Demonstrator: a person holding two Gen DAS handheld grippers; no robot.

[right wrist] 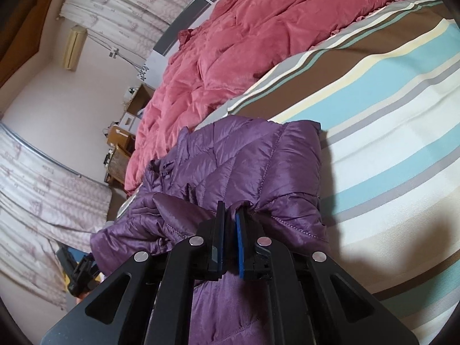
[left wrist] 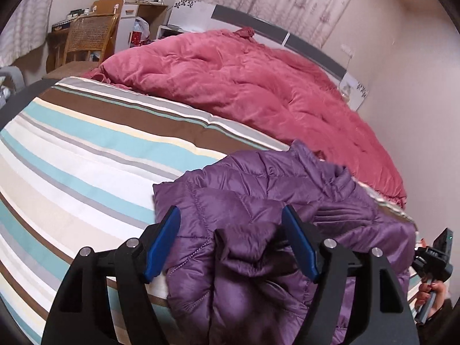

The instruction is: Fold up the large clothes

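Left wrist view: my left gripper (left wrist: 231, 244) stands spread wide, blue pads (left wrist: 162, 244) clear on both sides of a bunched ridge of the purple quilted jacket (left wrist: 258, 189). The cloth sits between the jaws, but neither pad presses on it. The jacket lies on the striped bed cover (left wrist: 86, 149), near the bed's front edge, already doubled over itself. The red duvet (left wrist: 244, 86) is heaped behind it. At the far right edge, a hand (left wrist: 431, 290) holds the other tool.

Right wrist view: my right gripper (right wrist: 230, 218) is nearly pressed together, with a slim gap between the pads. A gathered pucker of jacket fabric sits at the fingertips; I cannot tell whether the pads pinch it or have just let go. The jacket's folded edge lies square on the stripes.

Judgement: a fold has just been laid down and this is the release. Next: free the right side fully, lift both tools clear without dragging the slippery shell, then regrip the near hem for the next fold.
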